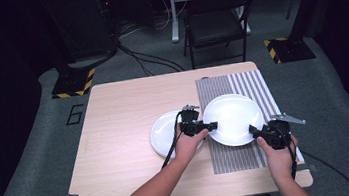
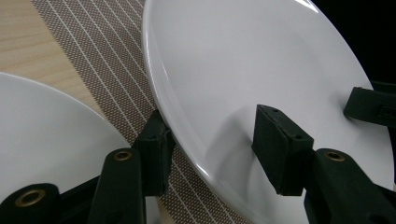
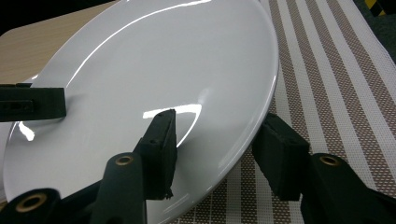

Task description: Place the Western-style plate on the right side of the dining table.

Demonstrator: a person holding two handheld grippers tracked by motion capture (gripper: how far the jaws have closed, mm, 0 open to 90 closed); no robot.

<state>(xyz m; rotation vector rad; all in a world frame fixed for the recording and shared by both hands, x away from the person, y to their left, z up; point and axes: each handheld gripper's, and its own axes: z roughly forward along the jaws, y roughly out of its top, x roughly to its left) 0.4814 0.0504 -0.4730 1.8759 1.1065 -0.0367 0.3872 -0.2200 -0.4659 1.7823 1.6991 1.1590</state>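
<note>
I held one white plate (image 1: pixel 233 118) over the striped mat (image 1: pixel 230 154), my left tongs (image 1: pixel 212 125) and right tongs (image 1: pixel 253 130) pinching opposite rims. Two plates in all; the second plate (image 1: pixel 164 134) lay on the table (image 1: pixel 116 135).

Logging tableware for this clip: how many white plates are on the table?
2. One plate sits over the striped placemat, both grippers' jaws straddling its rim; the other plate lies left on bare wood, beneath the left hand.

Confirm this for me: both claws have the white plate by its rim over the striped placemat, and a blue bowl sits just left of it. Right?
Not quite. What sits left of the held plate is a second white plate, not a blue bowl; the high view shows it. Left claw and right claw straddle the rim over the striped placemat.
</note>
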